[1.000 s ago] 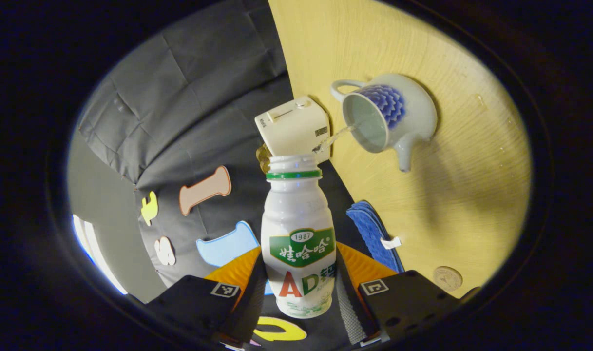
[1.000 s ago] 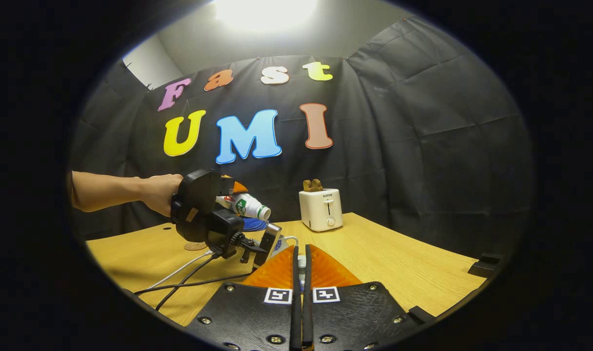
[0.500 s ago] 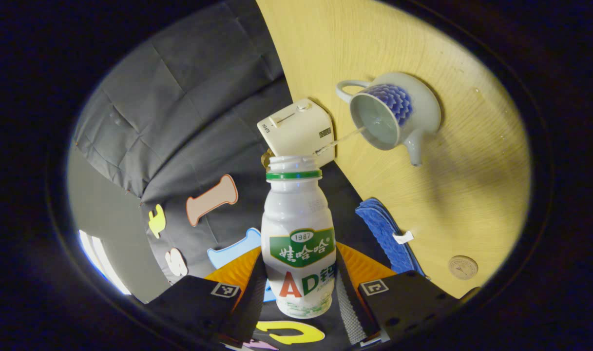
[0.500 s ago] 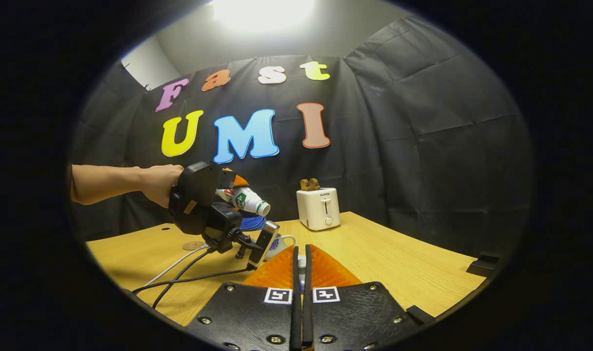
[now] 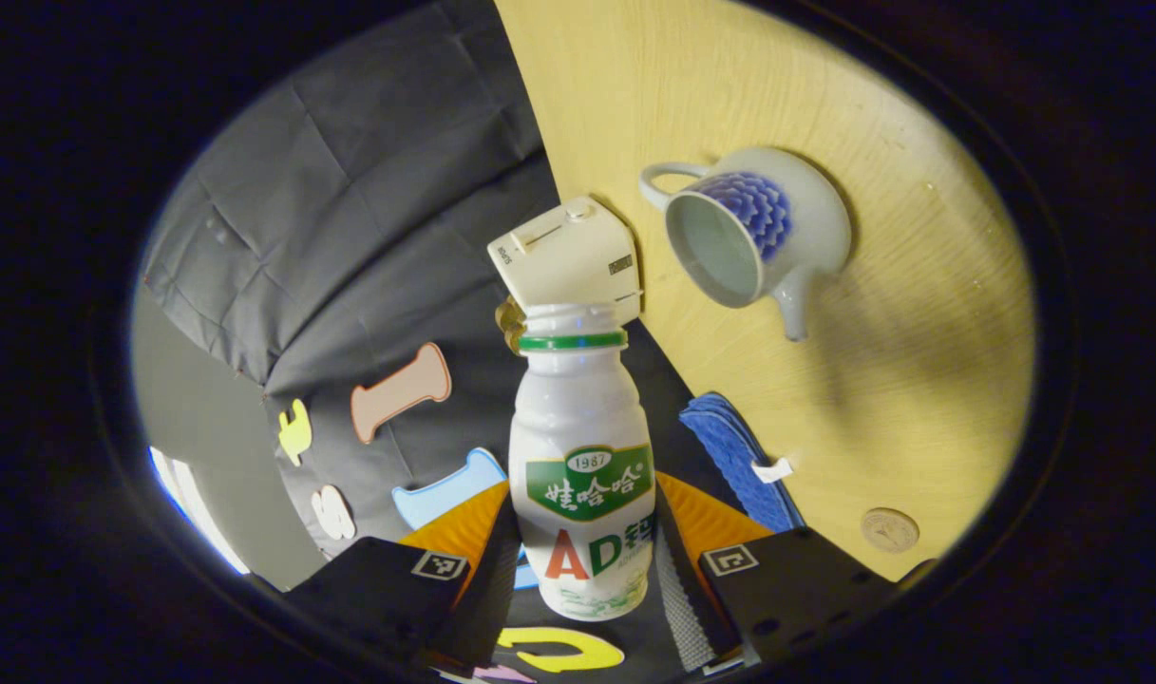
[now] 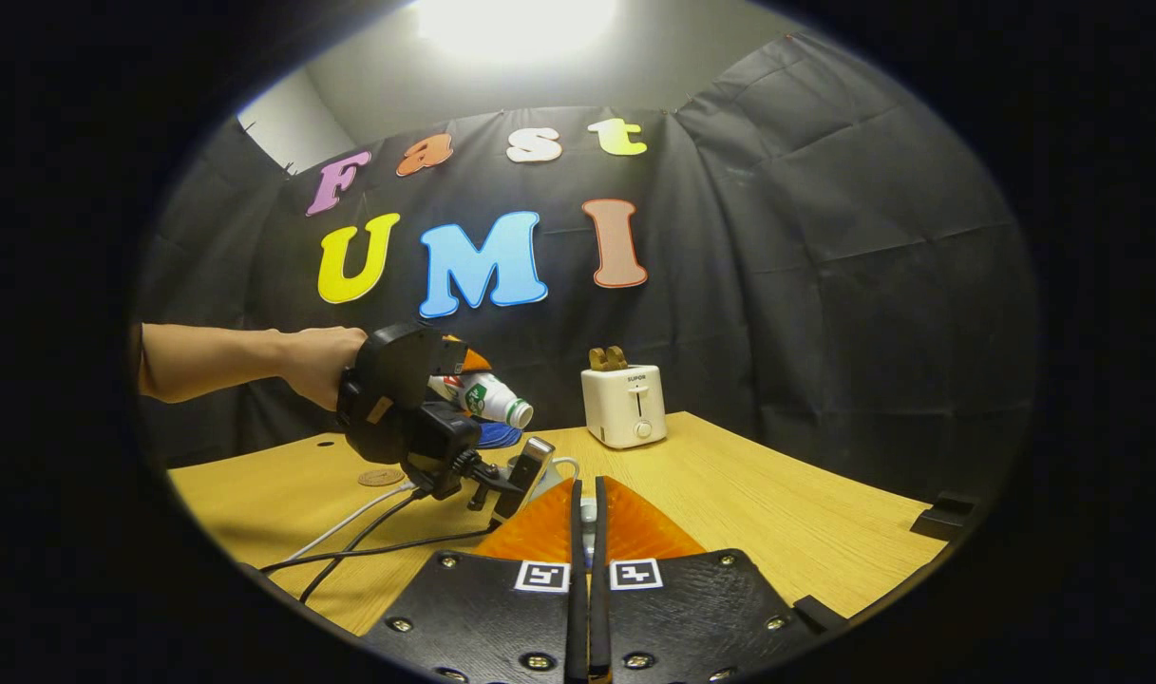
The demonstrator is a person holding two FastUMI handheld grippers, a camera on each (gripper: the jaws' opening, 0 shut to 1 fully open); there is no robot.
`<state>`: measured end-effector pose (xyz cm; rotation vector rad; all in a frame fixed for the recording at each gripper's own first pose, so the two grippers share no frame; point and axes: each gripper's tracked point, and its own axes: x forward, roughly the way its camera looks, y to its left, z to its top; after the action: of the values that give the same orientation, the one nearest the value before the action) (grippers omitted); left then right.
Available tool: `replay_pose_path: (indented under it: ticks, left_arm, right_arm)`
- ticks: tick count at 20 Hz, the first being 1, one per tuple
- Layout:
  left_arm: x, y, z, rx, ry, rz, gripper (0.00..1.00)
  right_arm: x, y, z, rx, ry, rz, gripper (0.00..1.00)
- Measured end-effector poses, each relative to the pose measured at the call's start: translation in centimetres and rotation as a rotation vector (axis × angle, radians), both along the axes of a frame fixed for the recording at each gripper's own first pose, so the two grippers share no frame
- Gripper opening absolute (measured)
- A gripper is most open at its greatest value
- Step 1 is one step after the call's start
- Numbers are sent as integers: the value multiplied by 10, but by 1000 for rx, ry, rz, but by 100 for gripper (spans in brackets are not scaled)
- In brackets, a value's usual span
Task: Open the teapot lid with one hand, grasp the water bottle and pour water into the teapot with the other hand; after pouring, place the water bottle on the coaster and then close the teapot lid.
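Left gripper (image 5: 585, 560): you had it clamped on the water bottle (image 5: 582, 465), a finger pressed to each side of the lower body. In the right gripper view it sat in your hand (image 6: 316, 366), raised above the surface (image 6: 777, 513), with cables trailing from it onto the wood.
Water bottle: uncapped, with a green ring below its open mouth. In the right gripper view it (image 6: 487, 399) lay tilted, mouth pointing a little downward toward the teapot side. No stream showed at its mouth in the left gripper view.
Toaster (image 5: 568, 261): a white one stood at the back edge of the surface, by the black cloth wall. In the left gripper view it sat just behind the bottle's mouth.
Teapot (image 5: 753, 233): it stood on the surface (image 5: 872, 380) with its lid off and its pale inside open to the camera. Its handle pointed toward the toaster and its spout away from it. It stood apart from the bottle's mouth.
Blue cloth (image 5: 734, 456): it lay folded at the surface's edge, between the teapot and the coaster.
Coaster (image 5: 889, 529): a small round disc, bare, well apart from the teapot.
Right gripper (image 6: 587, 532): your fingers there stood nearly together, with a small pale thing showing in the slit between them. I cannot tell what it was, nor whether both fingers pressed on it.
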<state>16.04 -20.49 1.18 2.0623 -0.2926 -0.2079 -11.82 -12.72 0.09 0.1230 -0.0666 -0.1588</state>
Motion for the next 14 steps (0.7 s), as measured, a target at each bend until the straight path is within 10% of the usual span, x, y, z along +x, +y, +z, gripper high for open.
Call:
replay_pose_path:
  ticks: [14]
  left_arm:
    - [-4, -2, -47, -283, 251, 3, 75]
  right_arm:
    - [6, 9, 8, -50, 14, -1, 1]
